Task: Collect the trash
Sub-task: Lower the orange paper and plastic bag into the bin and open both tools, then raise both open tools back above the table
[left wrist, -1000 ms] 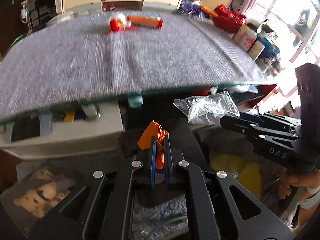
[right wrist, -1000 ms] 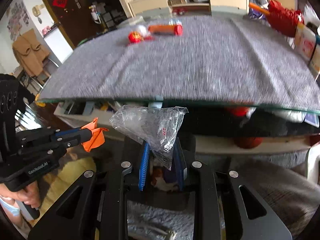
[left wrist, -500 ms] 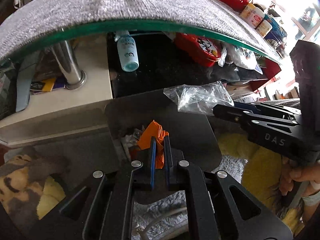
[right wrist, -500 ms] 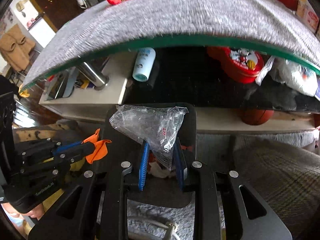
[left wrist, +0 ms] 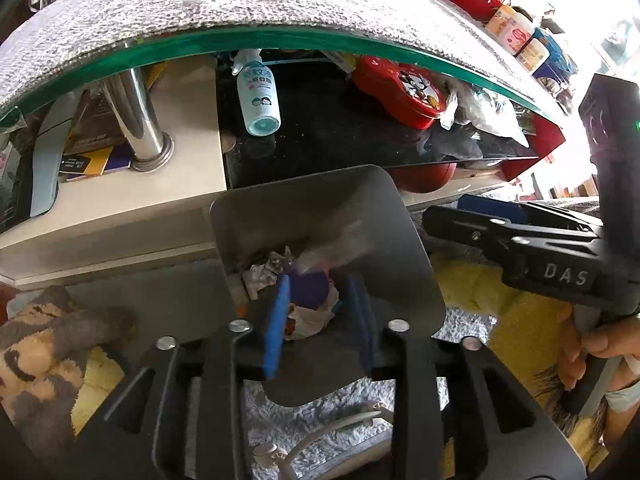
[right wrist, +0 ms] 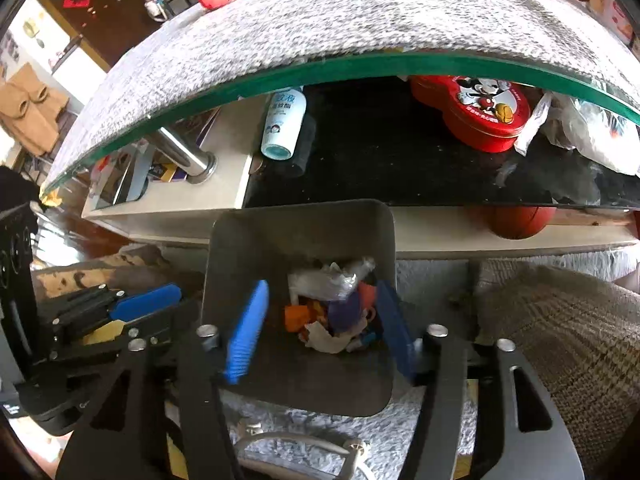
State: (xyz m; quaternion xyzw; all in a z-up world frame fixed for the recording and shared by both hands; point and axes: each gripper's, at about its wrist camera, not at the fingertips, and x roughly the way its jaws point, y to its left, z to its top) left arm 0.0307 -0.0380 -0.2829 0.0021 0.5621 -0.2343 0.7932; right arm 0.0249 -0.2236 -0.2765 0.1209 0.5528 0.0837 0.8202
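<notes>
Both grippers just opened over bin [right wrist: 224, 240], trash [right wrist: 332, 312] inside

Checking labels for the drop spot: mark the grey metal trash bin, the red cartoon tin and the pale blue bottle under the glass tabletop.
Grey metal trash bin [right wrist: 256, 240]: right wrist view, bare inner back wall.
Red cartoon tin [right wrist: 476, 114]: right wrist view, lid centre.
Pale blue bottle [left wrist: 257, 92]: left wrist view, label.

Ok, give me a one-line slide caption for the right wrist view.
Right gripper, jaws just opened and empty, over the metal bin where the clear plastic bag lies on other trash.
</notes>
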